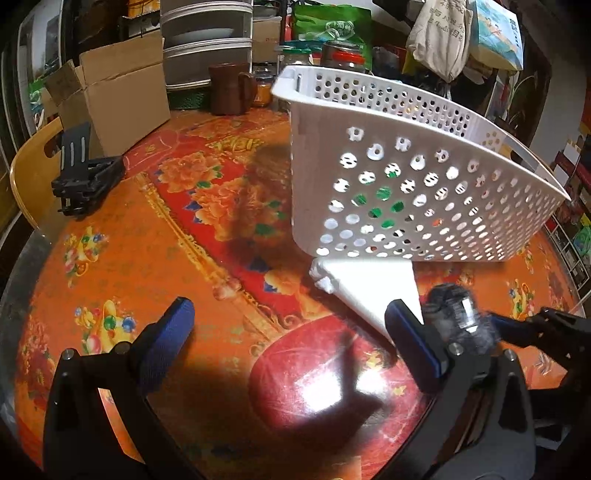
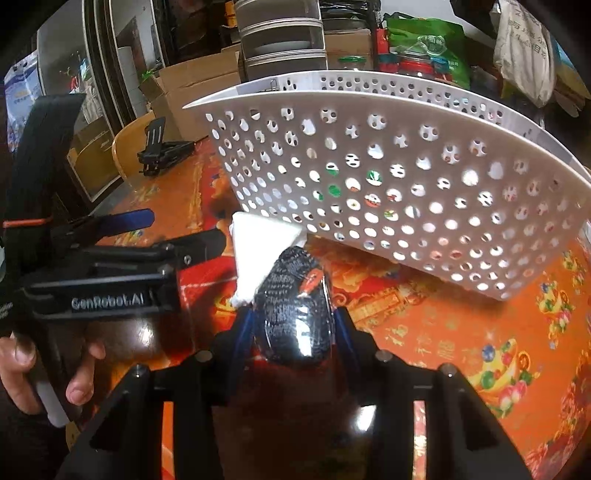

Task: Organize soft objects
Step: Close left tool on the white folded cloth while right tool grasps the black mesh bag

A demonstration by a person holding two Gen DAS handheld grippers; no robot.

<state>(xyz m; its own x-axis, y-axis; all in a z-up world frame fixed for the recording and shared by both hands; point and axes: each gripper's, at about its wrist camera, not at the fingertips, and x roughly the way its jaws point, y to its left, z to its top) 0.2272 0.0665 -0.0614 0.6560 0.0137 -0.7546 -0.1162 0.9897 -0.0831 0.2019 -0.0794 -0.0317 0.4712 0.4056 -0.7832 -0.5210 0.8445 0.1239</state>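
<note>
A dark knitted bundle in clear wrap (image 2: 295,306), probably socks or gloves, is held between the blue pads of the right tool (image 2: 295,325). The tool is closed on it near the lower end, so most of the bundle sticks out forward, toward the basket (image 2: 406,206). It seems to be held this way so that it can be lifted over the rim and dropped inside. A small red mark is seen on the wrap, but it cannot be read.

The left tool (image 1: 291,339) is wide open and nothing is held in it. It is kept low over the bench (image 1: 184,258), just beside the right tool, perhaps waiting for the next thing.

A white folded cloth (image 1: 369,291) lies on the bench, touching the near wall of the basket at its foot. It is probably the next soft thing to be put away. Through the holes of the basket some green and white things are seen inside, but what they are cannot be told.

On the body of the left tool, in the right wrist view, the words "GenRobot.AI" (image 2: 107,301) are read. Chinese characters are printed on a hanging cloth bag (image 1: 439,33) behind the basket; they are too blurred to be read with certainty.
</note>
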